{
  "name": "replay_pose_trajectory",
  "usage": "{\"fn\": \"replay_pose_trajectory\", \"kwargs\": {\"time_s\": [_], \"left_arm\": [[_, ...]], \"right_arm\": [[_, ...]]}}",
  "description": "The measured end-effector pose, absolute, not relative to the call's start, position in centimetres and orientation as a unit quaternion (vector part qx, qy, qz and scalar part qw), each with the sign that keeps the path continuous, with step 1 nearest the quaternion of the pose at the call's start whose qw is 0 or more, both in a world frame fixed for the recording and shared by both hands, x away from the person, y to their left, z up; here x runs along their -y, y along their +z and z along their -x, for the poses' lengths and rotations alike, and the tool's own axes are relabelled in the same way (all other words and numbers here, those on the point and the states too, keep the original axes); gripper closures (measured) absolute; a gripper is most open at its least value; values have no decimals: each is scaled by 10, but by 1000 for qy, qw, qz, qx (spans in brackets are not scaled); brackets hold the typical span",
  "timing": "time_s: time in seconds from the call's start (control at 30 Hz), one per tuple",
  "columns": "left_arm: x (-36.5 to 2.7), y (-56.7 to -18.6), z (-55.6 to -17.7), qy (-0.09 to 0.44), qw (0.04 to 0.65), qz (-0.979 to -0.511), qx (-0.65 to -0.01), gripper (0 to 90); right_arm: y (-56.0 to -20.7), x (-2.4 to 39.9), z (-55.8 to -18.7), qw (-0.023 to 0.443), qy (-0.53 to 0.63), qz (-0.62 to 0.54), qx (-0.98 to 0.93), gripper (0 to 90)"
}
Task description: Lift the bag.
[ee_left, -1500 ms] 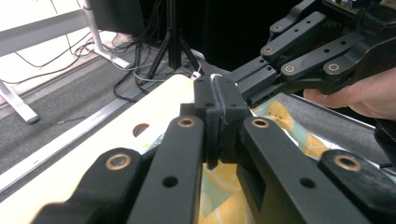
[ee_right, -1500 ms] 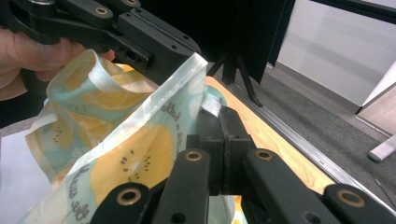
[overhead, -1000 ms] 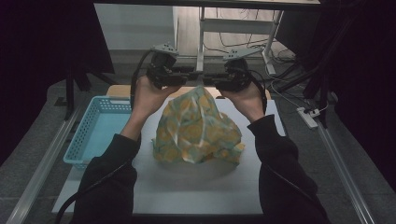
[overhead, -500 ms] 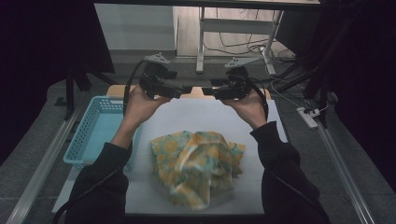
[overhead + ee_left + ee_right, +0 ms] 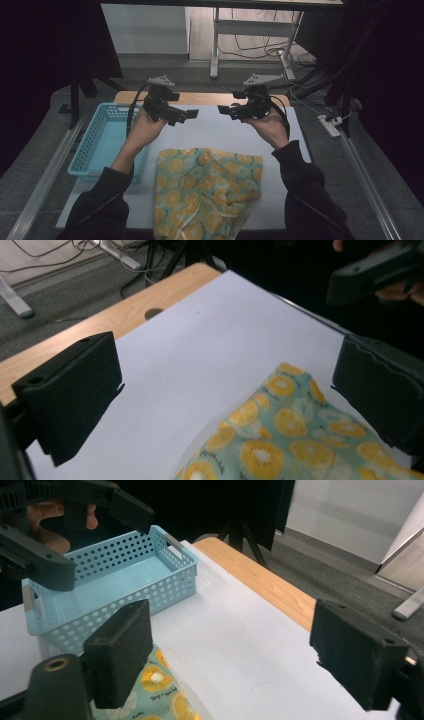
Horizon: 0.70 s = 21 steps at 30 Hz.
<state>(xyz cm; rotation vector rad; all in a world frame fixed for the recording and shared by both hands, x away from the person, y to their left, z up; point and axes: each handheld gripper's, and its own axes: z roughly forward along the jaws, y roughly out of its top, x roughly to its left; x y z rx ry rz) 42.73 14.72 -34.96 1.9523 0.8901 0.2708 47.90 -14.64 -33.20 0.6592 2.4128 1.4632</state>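
- The cloth point(image 5: 207, 192) is printed with orange citrus slices, white at their centres, on a pale mint-green ground.
- The basket point(image 5: 102, 145) is coloured light blue, and its walls are patterned with rows of small round holes.
- The bench point(image 5: 220, 132) is covered in plain white, with a light wooden edge seen at its far side.
- The left claw point(image 5: 191, 114) and the right claw point(image 5: 223, 110) are finished in matte black.
- The sleeves point(image 5: 310, 200) are dark.

A wooden table point(image 5: 200, 98) carries a white sheet point(image 5: 215, 135) over most of its top. On the sheet, a crumpled cloth point(image 5: 205, 192) with an orange-slice print lies near; a light-blue perforated basket point(image 5: 95, 145) sits left.
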Motion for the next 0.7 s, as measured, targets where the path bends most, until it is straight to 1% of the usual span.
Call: {"fn": "replay_pose_trajectory", "kwargs": {"time_s": [0.33,0.47,0.7], "left_arm": [[-154,-374,-403,121,456,-810,-349,0],[-159,-384,-393,120,451,-815,-344,0],[-173,-400,-371,114,455,-808,-356,0]], "right_arm": [[-350,159,-463,131,506,-237,-819,39],[-356,165,-454,131,504,-234,-821,22],[-373,177,-437,137,489,-229,-831,10]]}}
